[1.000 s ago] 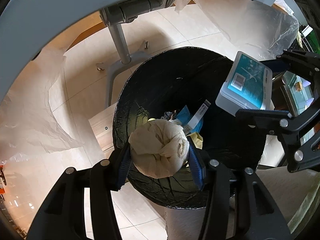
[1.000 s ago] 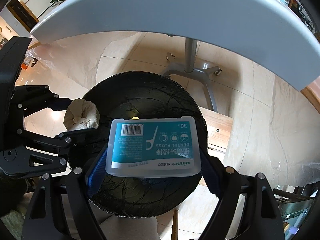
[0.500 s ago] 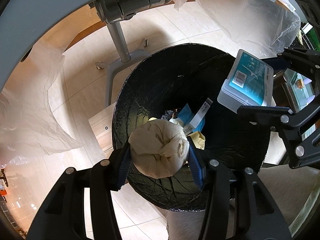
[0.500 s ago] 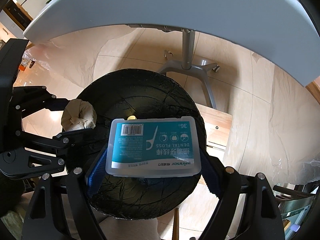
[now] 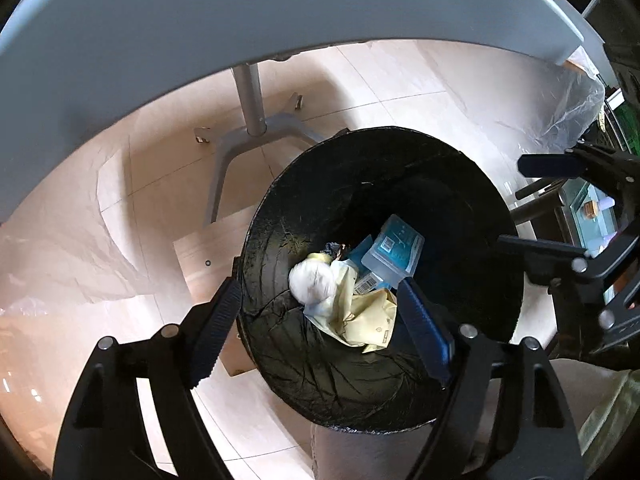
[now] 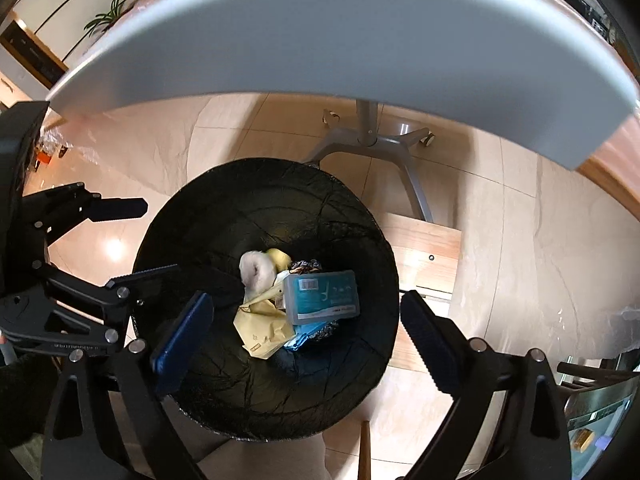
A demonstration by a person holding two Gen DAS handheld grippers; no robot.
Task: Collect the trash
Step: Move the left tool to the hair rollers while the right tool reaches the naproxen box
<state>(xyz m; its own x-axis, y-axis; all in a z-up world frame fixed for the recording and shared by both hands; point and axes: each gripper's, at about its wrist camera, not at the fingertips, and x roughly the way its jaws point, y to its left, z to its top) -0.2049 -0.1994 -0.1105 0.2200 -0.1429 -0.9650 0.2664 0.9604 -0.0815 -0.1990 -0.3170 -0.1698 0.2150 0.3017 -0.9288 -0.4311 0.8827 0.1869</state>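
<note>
A black-lined trash bin (image 5: 304, 368) stands on the tiled floor below both grippers. Down inside it lie a crumpled pale paper wad (image 5: 314, 282), a teal dental floss box (image 5: 394, 254), a yellow wrapper (image 5: 360, 316) and other scraps. My left gripper (image 5: 319, 286) hangs over the bin's near rim, its jaws opening with nothing between the pads. My right gripper (image 6: 305, 298) hovers over the bin (image 6: 248, 392) too, jaws opening and holding nothing; the floss box (image 6: 322, 296) and wad (image 6: 256, 268) rest far below it. Each gripper shows in the other's view: right gripper (image 5: 544, 204), left gripper (image 6: 136, 240).
A grey tabletop (image 5: 280, 20) arches overhead, with its metal pedestal base (image 5: 256, 128) on the floor behind the bin. A wooden board (image 5: 200, 256) lies beside the bin. Clear plastic sheeting (image 5: 60, 264) covers the floor at left. A glass table (image 5: 592, 216) sits at right.
Both grippers' jaws have spread apart. The paper wad left the left gripper and the floss box left the right one; both now lie in the bin.
</note>
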